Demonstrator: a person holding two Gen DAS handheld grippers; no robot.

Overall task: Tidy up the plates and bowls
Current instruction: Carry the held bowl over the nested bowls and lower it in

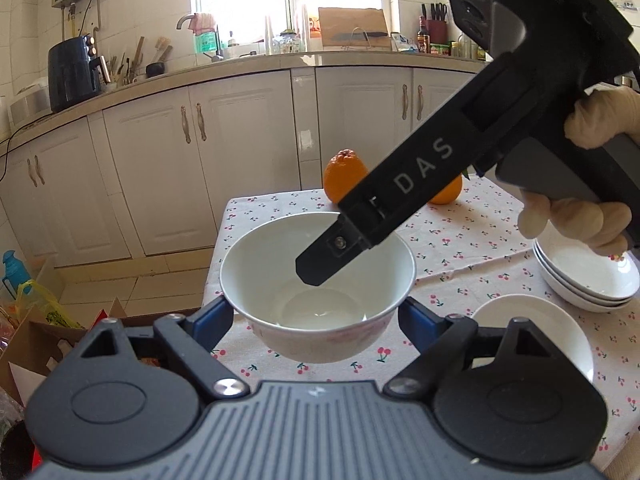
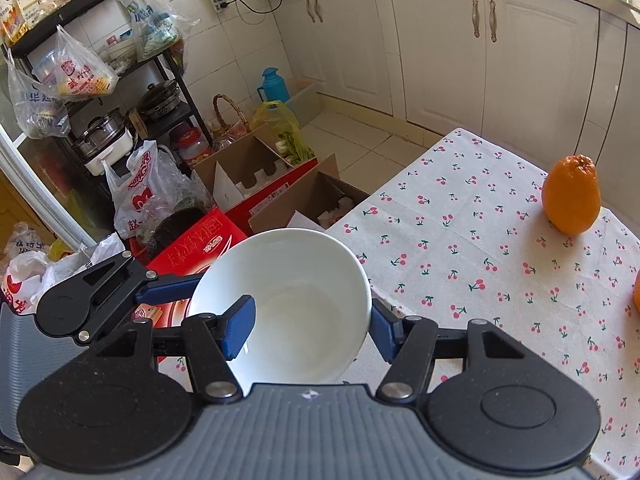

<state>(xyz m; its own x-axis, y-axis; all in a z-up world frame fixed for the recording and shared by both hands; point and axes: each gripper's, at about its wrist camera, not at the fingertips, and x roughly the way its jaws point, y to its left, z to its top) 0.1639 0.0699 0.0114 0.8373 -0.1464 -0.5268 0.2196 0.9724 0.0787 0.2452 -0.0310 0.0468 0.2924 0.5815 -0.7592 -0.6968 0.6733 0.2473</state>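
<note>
White bowl [image 1: 318,276] sits clamped between our left gripper [image 1: 316,318] pads, lifted over the table's edge; our right gripper [image 2: 310,328] pinches its wall at 3 o'clock. Stacked plates [image 1: 588,280] lie at 3, oranges [image 1: 345,176] at 12 on cherry-print cloth [image 1: 460,240], cabinets beyond.

Brightness: both views bright, daylit.
Source: window [image 1: 288,0] above the counter, blown out to white.
Glare: sheen on the cabinet doors [image 1: 248,152] below it; soft highlight inside the white bowl [image 1: 318,276].
Shadows: soft, short; oranges [image 2: 571,200] cast faint ones on the tablecloth [image 2: 460,216].
Distortion: strong fisheye; counter edge and cabinets bow, corners vignette to black.
Focus: mostly sharp; nearest gripper housing slightly soft.
</note>
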